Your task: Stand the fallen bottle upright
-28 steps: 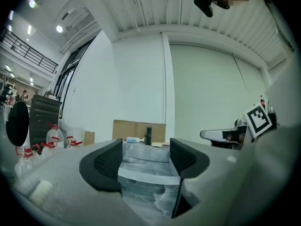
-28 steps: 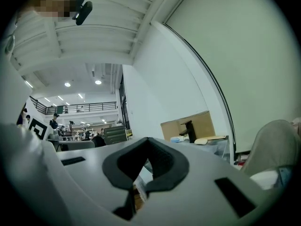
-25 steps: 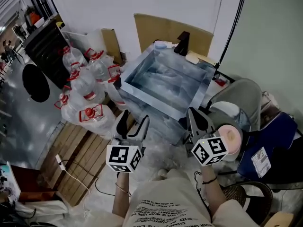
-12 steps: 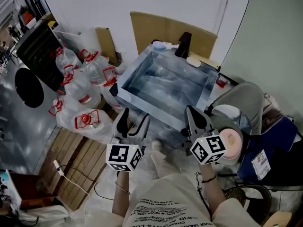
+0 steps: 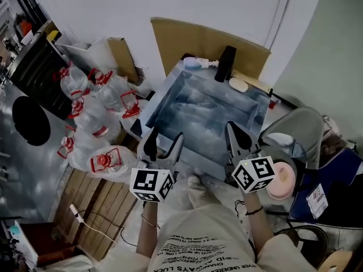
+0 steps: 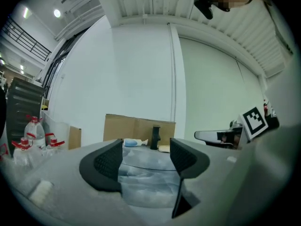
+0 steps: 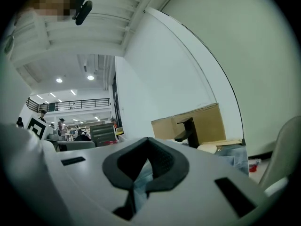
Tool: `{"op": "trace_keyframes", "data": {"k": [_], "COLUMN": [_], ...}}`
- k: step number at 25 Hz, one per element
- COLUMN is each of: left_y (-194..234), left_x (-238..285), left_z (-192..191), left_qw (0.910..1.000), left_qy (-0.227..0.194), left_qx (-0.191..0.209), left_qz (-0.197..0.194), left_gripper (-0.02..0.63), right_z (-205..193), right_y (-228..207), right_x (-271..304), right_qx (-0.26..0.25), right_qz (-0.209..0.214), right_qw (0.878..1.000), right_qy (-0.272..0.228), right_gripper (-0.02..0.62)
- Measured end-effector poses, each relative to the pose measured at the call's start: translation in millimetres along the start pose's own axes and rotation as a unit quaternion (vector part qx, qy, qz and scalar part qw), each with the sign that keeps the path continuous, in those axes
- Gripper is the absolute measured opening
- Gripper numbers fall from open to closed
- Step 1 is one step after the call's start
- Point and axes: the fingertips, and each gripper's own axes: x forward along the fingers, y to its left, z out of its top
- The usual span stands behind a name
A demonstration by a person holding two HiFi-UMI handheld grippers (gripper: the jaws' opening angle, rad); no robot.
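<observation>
Risk lies in the reach: the fallen bottle (image 5: 198, 63) rests sideways on the far rim of the sink (image 5: 160, 95), beside the black faucet (image 5: 227, 63), well apart from both claws. With the left claw (image 5: 164, 137) wide and empty and the right claw (image 5: 237, 134) closed, a glancing grab could roll it into the basin.

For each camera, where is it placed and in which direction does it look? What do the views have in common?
Head view: on the person's head, steeply down at the sink, showing left gripper, right gripper, forearms, shirt.
Left gripper view: on that gripper, along open jaws toward faucet and lying bottle.
Right gripper view: along shut jaws toward the faucet and cardboard.
Shared: all three show the faucet.
</observation>
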Motion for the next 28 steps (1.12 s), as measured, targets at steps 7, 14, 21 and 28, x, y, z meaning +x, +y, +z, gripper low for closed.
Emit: {"op": "trace_keyframes", "data": {"k": [7, 14, 21, 28], "left_y": [30, 50, 61, 67], "left_x": [57, 102, 142, 174], "left_z": [5, 6, 4, 0], "left_qw": [0.9998, 0.9994, 0.9987, 0.9974], "left_qy": [0.001, 0.016, 0.031, 0.046], "left_qx": [-0.013, -0.008, -0.003, 0.009], "left_qz": [-0.015, -0.028, -0.04, -0.055], "left_gripper": [0.303, 0.302, 0.303, 0.303], "right_z": [1, -2, -9, -20], "right_y": [-16, -29, -39, -48], "right_x": [61, 108, 139, 151], "right_qx": [0.001, 0.01, 0.021, 0.033], "right_qz": [-0.006, -0.005, 0.001, -0.005], "right_qw": [1.0, 1.0, 0.999, 0.999], "right_qy": [0.011, 0.018, 0.027, 0.034], "right_gripper": [0.005, 0.005, 0.003, 0.003]}}
